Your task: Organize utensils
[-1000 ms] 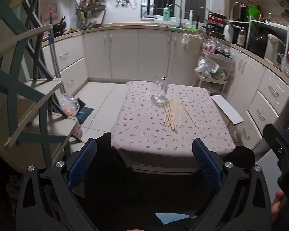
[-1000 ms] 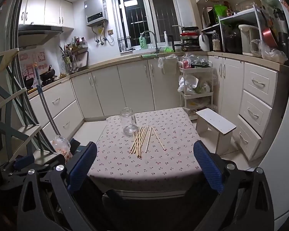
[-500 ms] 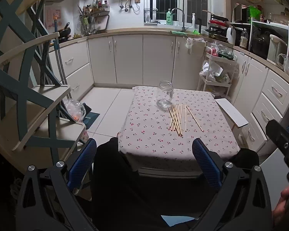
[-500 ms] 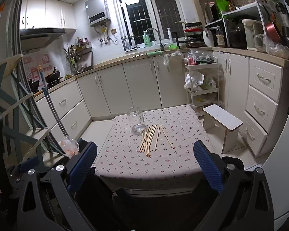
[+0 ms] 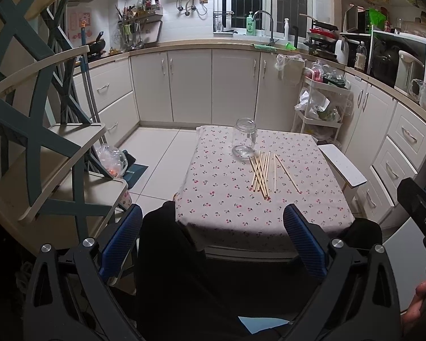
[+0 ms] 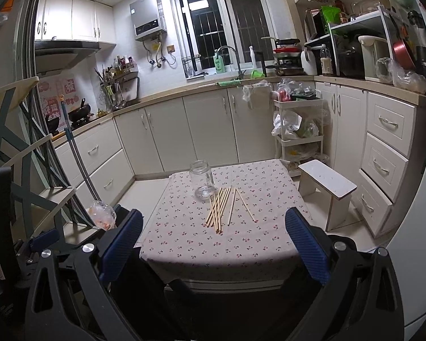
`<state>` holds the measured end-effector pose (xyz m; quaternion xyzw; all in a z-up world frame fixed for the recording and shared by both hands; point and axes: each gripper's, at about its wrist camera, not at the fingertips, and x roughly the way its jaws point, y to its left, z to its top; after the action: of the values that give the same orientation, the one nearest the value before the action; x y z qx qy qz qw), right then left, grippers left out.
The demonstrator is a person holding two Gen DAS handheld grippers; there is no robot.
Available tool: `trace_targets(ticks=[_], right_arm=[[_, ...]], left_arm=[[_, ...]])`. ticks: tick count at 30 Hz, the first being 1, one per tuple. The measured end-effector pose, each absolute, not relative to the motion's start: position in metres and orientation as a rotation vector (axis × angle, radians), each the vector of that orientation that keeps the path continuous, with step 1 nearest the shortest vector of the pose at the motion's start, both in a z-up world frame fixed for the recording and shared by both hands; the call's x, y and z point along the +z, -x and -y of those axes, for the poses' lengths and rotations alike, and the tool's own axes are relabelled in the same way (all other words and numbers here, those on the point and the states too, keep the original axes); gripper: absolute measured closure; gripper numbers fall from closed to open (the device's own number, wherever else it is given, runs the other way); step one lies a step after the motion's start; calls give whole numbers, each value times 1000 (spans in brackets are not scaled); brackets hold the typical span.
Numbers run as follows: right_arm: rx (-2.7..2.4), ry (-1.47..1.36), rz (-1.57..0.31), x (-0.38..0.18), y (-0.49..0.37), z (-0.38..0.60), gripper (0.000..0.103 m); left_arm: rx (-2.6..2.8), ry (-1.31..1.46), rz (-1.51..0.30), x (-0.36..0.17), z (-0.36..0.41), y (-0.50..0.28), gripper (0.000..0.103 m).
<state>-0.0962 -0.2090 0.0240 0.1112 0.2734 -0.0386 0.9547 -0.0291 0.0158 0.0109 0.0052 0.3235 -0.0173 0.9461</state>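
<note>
Several wooden chopsticks [image 5: 262, 172] lie loose on a small table with a cherry-print cloth [image 5: 221, 199]. An empty clear glass jar [image 5: 243, 138] stands upright just behind them. They also show in the right wrist view: chopsticks [image 6: 223, 206], jar [image 6: 203, 180], cloth [image 6: 184, 241]. My left gripper [image 5: 213, 244] is open and empty, in front of the table's near edge. My right gripper [image 6: 214, 245] is open and empty, also short of the table's near edge.
A teal and cream wooden shelf [image 5: 42, 153] stands at the left. A white step stool [image 6: 326, 184] stands right of the table. A white cart [image 6: 296, 130] and cabinets line the back and right. A plastic bag [image 5: 110, 160] lies on the floor at the left.
Both grippers have tilted and moved a little toward the table, so it sits more centred and larger in view. Jar and chopsticks have not moved.
</note>
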Motion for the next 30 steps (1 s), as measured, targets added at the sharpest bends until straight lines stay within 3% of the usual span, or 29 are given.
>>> trace_targets(ticks=[30], right_arm=[[-73, -218, -544, 27, 96, 206, 7]], left_arm=[[-35, -18, -668, 7, -10, 30, 8]])
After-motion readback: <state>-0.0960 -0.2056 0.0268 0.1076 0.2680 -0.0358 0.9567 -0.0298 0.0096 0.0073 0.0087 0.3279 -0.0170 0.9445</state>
